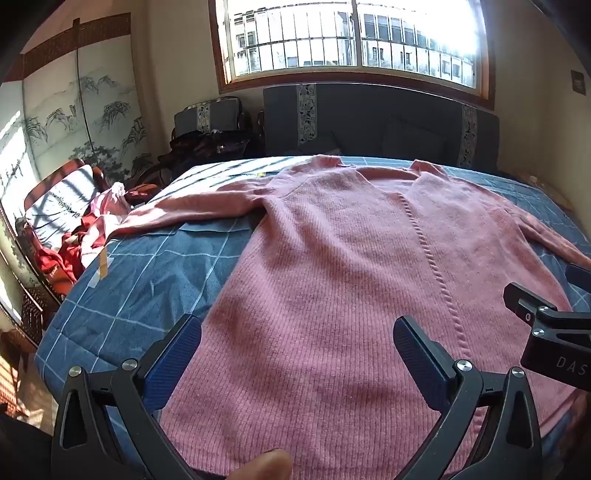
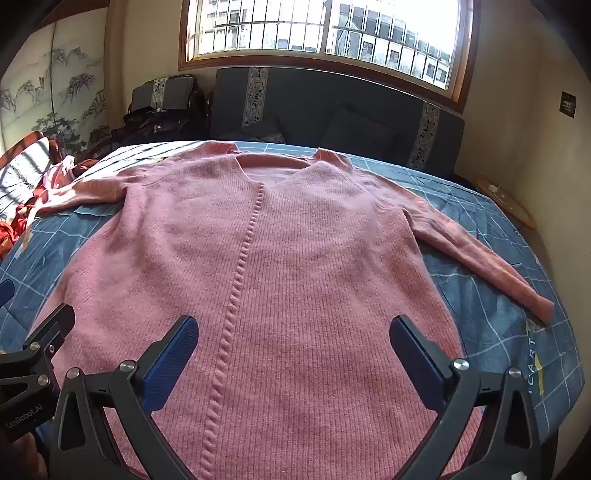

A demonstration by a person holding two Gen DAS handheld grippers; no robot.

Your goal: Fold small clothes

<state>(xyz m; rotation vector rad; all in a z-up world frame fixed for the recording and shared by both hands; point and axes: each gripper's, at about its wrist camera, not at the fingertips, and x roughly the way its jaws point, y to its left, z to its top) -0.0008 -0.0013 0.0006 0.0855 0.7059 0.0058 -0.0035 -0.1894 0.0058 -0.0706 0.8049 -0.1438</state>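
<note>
left gripper (image 1: 297, 343) jaws wide apart, nothing between, over sweater hem | right gripper (image 2: 293, 341) same, spread, empty | pink sweater (image 2: 280, 236) flat, front up, on blue checked bedspread (image 1: 155, 266), sleeves out sideways | window (image 1: 351, 37) behind

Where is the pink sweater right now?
The pink sweater lies spread flat on the blue checked bedcover, filling the middle of both views, its collar toward the window and both open grippers above its hem.
</note>
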